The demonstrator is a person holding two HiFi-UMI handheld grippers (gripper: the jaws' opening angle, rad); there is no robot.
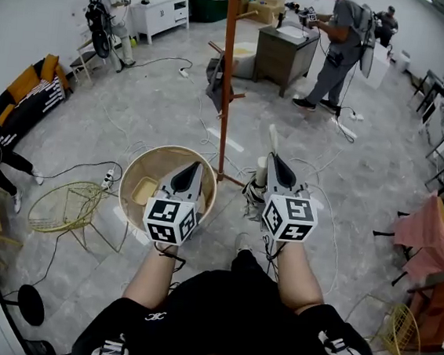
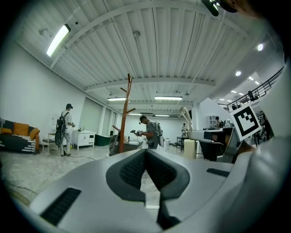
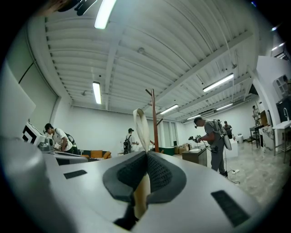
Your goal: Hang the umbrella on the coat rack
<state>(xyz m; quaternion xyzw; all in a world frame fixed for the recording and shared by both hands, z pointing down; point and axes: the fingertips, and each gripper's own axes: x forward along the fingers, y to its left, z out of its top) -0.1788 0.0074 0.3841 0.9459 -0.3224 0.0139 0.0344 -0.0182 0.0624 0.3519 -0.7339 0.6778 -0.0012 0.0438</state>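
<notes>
- The right gripper [image 3: 146, 157] is clamping its jaws on the looped strap [image 3: 140, 123] of the cream umbrella [image 1: 260, 171], which is hanging near the foot of the wooden coat rack [image 1: 228, 71].
- The left gripper [image 2: 146, 154] is keeping its jaws together and empty, left of the rack, over a round tan basket [image 1: 130, 173].

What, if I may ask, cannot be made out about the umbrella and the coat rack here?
Umbrella: in the head view mostly hidden under the right gripper; the right gripper view shows only its cream strap between the shut jaws.
Coat rack: top cut off by the head view's upper edge.
Dark item hanging on the rack: too small to identify.
</notes>
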